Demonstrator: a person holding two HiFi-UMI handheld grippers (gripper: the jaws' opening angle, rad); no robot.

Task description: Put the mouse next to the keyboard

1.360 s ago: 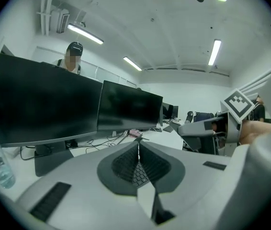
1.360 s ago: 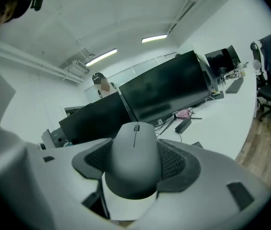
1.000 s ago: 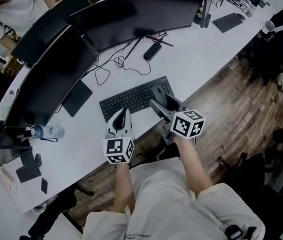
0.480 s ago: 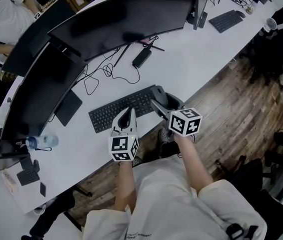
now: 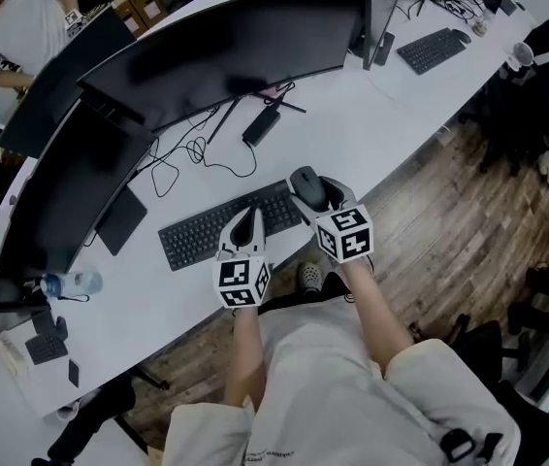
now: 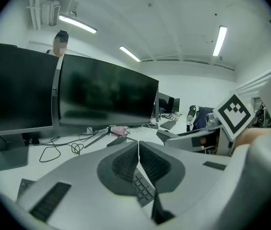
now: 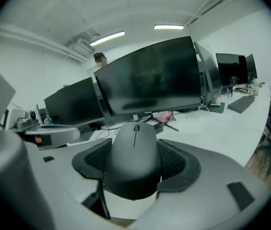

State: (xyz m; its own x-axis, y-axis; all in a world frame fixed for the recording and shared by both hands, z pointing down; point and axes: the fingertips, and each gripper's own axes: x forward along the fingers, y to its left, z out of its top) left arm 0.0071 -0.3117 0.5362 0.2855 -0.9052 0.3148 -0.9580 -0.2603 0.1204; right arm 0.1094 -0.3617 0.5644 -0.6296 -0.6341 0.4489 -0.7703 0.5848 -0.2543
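Within the last second the right gripper (image 7: 134, 159), jaws clamped on the mouse (image 5: 306, 183), has shifted from over the keyboard (image 5: 207, 233) to just beside its right end, so probably only setting it on the desk (image 5: 381, 95) remains; the left gripper (image 5: 245, 223) has its jaws together, empty.

Office; monitors (image 5: 226, 47); keyboards (image 5: 226, 226); long desk (image 5: 391, 115)

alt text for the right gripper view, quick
The right gripper holds a dark mouse between its two jaws, over a white desk. Behind it stands a big black monitor, and a keyboard lies far off at the right.
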